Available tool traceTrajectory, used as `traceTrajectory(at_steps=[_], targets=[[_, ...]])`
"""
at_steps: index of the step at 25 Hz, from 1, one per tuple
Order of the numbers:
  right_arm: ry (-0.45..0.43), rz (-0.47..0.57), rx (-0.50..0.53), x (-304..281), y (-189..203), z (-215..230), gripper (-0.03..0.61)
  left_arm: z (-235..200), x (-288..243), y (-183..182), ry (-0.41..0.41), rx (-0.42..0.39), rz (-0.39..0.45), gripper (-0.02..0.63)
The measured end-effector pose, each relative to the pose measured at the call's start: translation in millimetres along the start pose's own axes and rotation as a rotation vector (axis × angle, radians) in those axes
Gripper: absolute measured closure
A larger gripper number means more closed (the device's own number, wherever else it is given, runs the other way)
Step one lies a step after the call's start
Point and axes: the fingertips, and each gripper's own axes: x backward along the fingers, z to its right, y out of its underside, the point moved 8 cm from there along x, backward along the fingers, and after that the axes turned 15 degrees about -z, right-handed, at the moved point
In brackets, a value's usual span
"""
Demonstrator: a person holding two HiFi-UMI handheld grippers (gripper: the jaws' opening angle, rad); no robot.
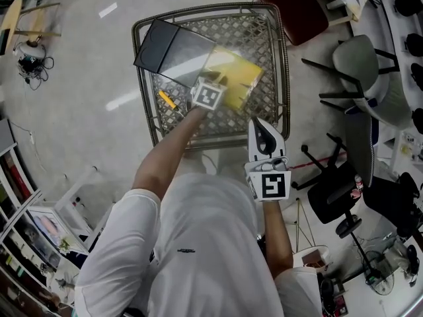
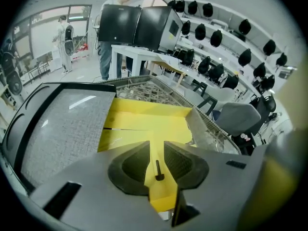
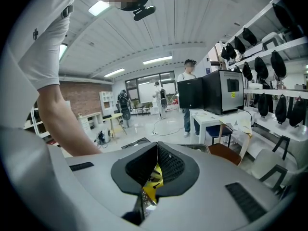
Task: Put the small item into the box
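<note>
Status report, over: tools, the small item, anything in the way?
Left tool narrowly open over yellow box. Small black screw seen in its gap, against the yellow. Right tool shut, empty, near the body. Nothing blocking.

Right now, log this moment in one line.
left gripper: open, over box | item: in the jaw gap, seemingly lying in box | right gripper: shut, empty

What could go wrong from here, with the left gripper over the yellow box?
1. The small black item shows in the gap between the left gripper's parted jaws, above the yellow box floor. Whether it rests there or hangs on a jaw is unclear, so it might come back out on withdrawal.
2. The gripper sits low in the box, close to its raised side wall. Pulling back could catch the wall and drag the box.
</note>
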Motion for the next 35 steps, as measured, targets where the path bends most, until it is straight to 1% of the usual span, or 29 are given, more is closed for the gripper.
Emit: traceTrajectory(at_steps=[5,8,11,17,26,30,32,35], targets=[[0.008,0.020,-0.002,4.1,0.9,-3.6,0.580,1.7,27.1,6.6,0.006,0.018,0.069,0.549],[0.011,0.033,-0.001,9.5,-1.9,-6.0,0.580,4.1,49.5,8.6,-0.013,0.019,0.117,0.575],[0.016,0.046,0.018,16.7,-8.3,-8.6,0.580,8.6,74.9,12.5,-0.030,0.041,0.156,0.598],[0.038,0.074,0.037,26.7,-16.0,-10.5,0.580,18.9,128.5,23.6,-0.035,0.018,0.258,0.607],[0.057,0.090,0.023,44.7,-18.2,-12.3,0.579,40.7,229.5,40.3,-0.061,0.031,0.447,0.611],[0.055,0.087,0.023,52.8,-15.7,-13.2,0.578,57.4,271.1,54.1,-0.083,0.060,0.517,0.612],[0.052,0.080,0.023,55.0,-15.1,-14.1,0.578,65.4,288.5,63.2,-0.090,0.063,0.549,0.611],[0.057,0.072,0.027,57.8,-16.9,-16.2,0.580,71.3,311.0,77.7,-0.087,0.087,0.587,0.612]])
